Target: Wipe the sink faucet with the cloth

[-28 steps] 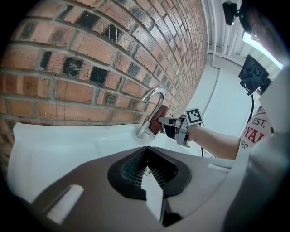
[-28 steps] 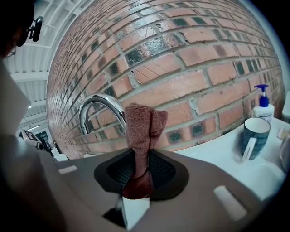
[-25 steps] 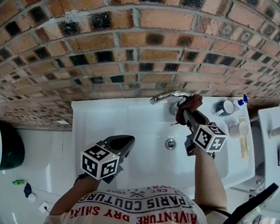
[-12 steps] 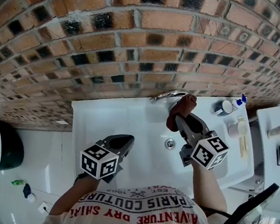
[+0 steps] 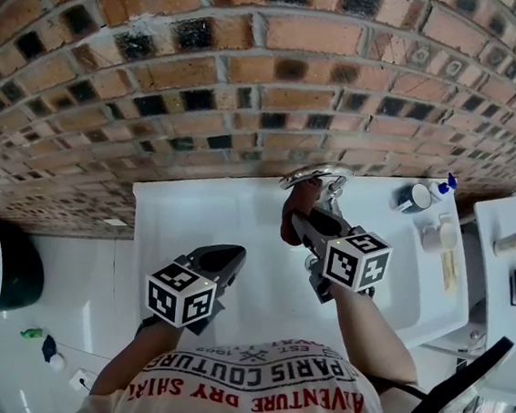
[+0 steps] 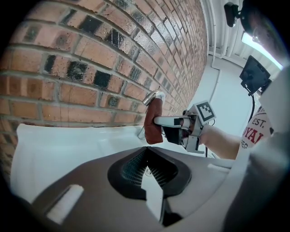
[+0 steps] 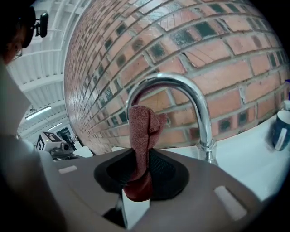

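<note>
**Right tongs** (image 5: 304, 222): clamping shut on a rust-red cloth (image 7: 140, 136). One bunched fold is standing up past the tips and a smaller wad is hanging back between the jaws.

**Cloth:** riding ahead of the right tongs, under the arch of the chrome faucet (image 7: 181, 90). It is seemingly pressing on the downturned spout end, though contact cannot be confirmed.

**Faucet:** its base is standing to the right of the right tongs' tips, with its curve arching over them.

**Left tongs** (image 5: 223, 261): jaws resting together with nothing between them, idling over the white basin (image 5: 191, 231), well apart from the faucet.

**Blue mug** (image 7: 281, 129): sitting far to the right of the right tongs, beyond the faucet base.

**Hazards, as judged:**
- Only a narrow fold is being gripped, so dragging it round the spout may be pulling it out of the jaws and dropping it into the basin.
- The cloth is covering little beyond the tips, so hard jaw edges may be scraping the chrome.
- A wide sweep rightward risks knocking the mug.
</note>
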`<state>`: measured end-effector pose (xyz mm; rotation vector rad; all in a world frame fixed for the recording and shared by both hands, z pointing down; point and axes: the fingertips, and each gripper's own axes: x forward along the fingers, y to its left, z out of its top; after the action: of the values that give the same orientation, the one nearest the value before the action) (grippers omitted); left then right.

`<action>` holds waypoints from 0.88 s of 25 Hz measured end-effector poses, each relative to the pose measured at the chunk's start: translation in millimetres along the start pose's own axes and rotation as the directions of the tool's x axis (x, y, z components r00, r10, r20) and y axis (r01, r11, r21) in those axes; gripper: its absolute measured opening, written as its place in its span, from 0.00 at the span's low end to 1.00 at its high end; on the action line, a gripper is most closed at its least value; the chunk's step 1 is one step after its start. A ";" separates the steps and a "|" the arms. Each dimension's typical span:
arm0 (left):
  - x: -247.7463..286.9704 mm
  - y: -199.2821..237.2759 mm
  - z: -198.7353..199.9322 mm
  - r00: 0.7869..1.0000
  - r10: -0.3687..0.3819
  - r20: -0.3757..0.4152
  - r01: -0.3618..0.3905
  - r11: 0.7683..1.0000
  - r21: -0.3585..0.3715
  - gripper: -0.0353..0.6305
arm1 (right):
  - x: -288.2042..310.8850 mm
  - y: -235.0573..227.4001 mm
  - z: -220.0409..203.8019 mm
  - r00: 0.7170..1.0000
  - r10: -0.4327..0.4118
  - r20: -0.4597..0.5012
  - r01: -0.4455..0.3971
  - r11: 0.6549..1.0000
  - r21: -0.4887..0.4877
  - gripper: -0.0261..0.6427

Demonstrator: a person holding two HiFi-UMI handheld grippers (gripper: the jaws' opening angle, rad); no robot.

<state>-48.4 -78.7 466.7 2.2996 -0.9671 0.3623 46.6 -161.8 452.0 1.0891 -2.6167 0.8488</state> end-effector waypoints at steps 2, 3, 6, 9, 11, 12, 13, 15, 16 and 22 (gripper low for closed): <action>-0.4 0.8 -0.4 1.000 0.001 0.001 -0.001 1.000 -0.003 0.06 | 7.5 -1.8 -2.0 0.999 -0.011 -0.033 0.012 1.000 0.008 0.16; -0.5 1.2 -1.0 1.000 0.001 0.000 -0.001 1.000 -0.006 0.06 | 9.8 -2.5 -0.7 0.999 -0.015 -0.038 0.016 1.000 0.009 0.16; -0.5 3.1 -2.9 1.000 0.001 -0.003 -0.001 1.000 -0.010 0.06 | 14.6 -4.8 6.8 0.999 -0.018 -0.033 0.019 1.000 0.019 0.16; -1.1 5.1 -4.1 1.000 0.003 -0.004 -0.004 1.000 -0.014 0.06 | 16.6 -3.4 14.4 1.000 -0.009 -0.018 0.009 1.000 0.008 0.16; -0.5 5.5 -4.3 1.000 0.004 -0.003 -0.004 1.000 -0.016 0.06 | 15.2 -1.2 17.4 1.000 -0.015 -0.014 0.015 0.999 -0.037 0.16; 0.0 5.6 -4.4 1.000 0.004 -0.003 -0.004 1.000 -0.016 0.06 | 14.1 -0.3 18.7 1.000 -0.021 -0.012 0.020 0.998 -0.061 0.16; 0.5 5.8 -4.7 1.000 0.004 -0.004 -0.004 1.000 -0.016 0.06 | 12.9 0.6 19.9 1.000 -0.024 -0.009 0.023 0.997 -0.075 0.16; 0.9 5.9 -5.6 1.000 0.004 -0.007 -0.004 1.000 -0.017 0.06 | 10.4 2.2 22.3 1.000 -0.020 0.000 0.020 0.996 -0.083 0.16; 0.9 5.7 -6.0 1.000 0.003 -0.007 -0.004 1.000 -0.017 0.06 | 8.9 2.5 23.7 1.000 -0.018 0.005 0.018 0.996 -0.082 0.16; 1.6 3.8 -6.1 1.000 0.001 -0.009 -0.002 1.000 -0.013 0.06 | -7.4 1.6 45.9 0.997 -0.015 0.076 0.021 0.996 -0.082 0.16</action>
<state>-50.1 -77.9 473.8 2.2842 -0.9642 0.3656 53.0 -182.7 410.9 1.1425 -2.6728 0.7023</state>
